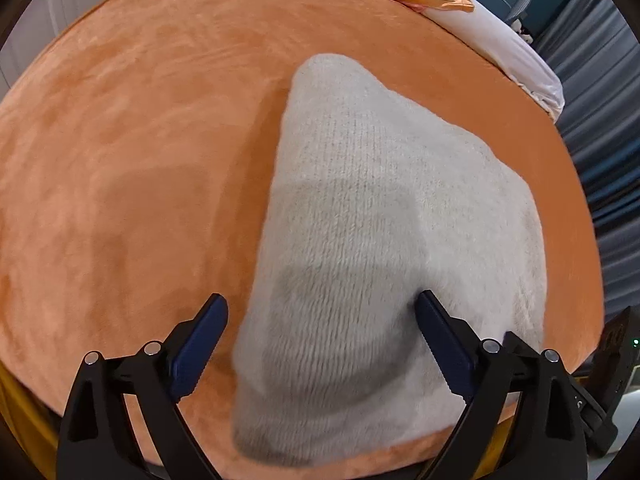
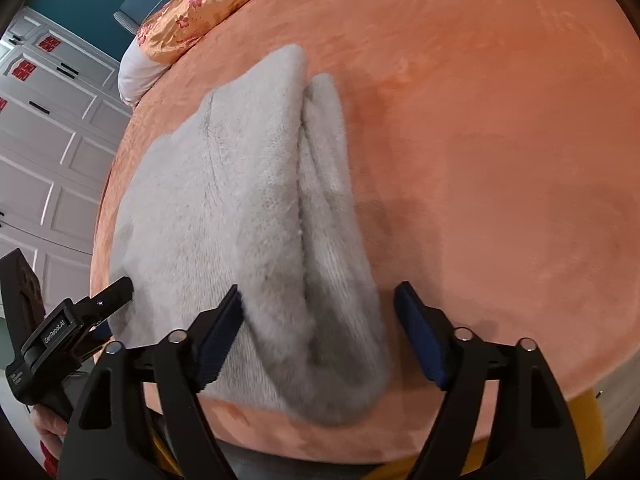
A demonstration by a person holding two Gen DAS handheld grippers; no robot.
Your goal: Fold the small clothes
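A fuzzy light grey knit garment [image 1: 380,220] lies on an orange plush bed cover [image 1: 140,160]. My left gripper [image 1: 322,344] is open, its jaws wide apart over the garment's near left part. In the right wrist view the garment [image 2: 224,200] shows a folded flap along its right side. My right gripper [image 2: 320,336] is open and straddles that folded edge near the bed's front. The left gripper [image 2: 116,292] shows at the garment's left edge in the right wrist view.
An orange floral satin pillow [image 2: 208,4] and a white pillow [image 1: 504,48] lie at the head of the bed. White cabinet doors [image 2: 44,140] stand beside it. The bed's front edge [image 2: 360,444] is close below the grippers.
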